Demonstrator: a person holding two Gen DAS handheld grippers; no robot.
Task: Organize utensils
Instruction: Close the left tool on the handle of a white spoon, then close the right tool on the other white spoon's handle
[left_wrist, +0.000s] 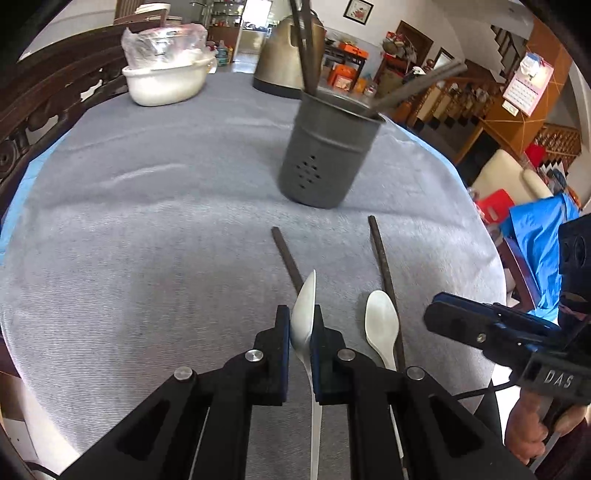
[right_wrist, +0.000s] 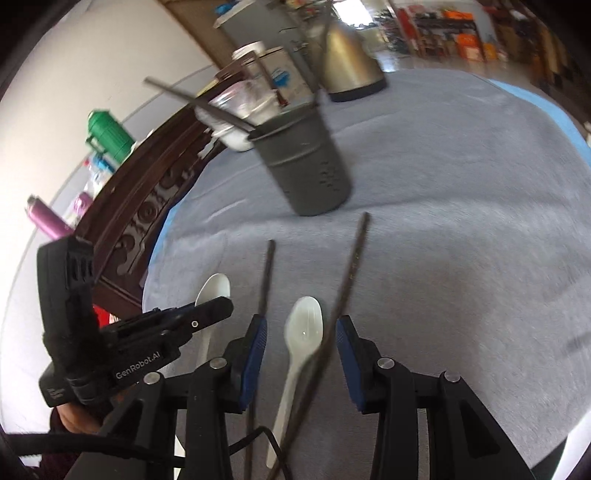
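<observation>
While the left gripper (left_wrist: 300, 325) has its jaws pressed on a white plastic spoon (left_wrist: 304, 317), bowl turned on edge between the blue pads and handle running back under the tool, the right gripper (right_wrist: 300, 339) hangs with its jaws spread wide above the grey cloth of the worktop (right_wrist: 461, 258). Between those spread jaws lie a second white spoon (right_wrist: 303, 328), bowl up and flat on the cloth, and a dark chopstick (right_wrist: 351, 266) that crosses its handle at a slant. Another dark chopstick (right_wrist: 266, 273) lies just beside the left-hand pad of the right gripper, nearly parallel to the first. In the left wrist view the same pair of chopsticks flank the gripped spoon, with the loose spoon lying against the right one. Beyond the chopstick tips stands a grey perforated utensil holder (left_wrist: 325, 155), upright on the cloth, with several dark chopsticks (left_wrist: 304, 48) leaning out of it. Farther back on the worktop sit a metal kettle (left_wrist: 284, 55) and a white bowl (left_wrist: 166, 81) with clear plastic wrap over what it holds. A dark carved wooden rail (right_wrist: 147, 206) runs along the worktop's far-left edge.
</observation>
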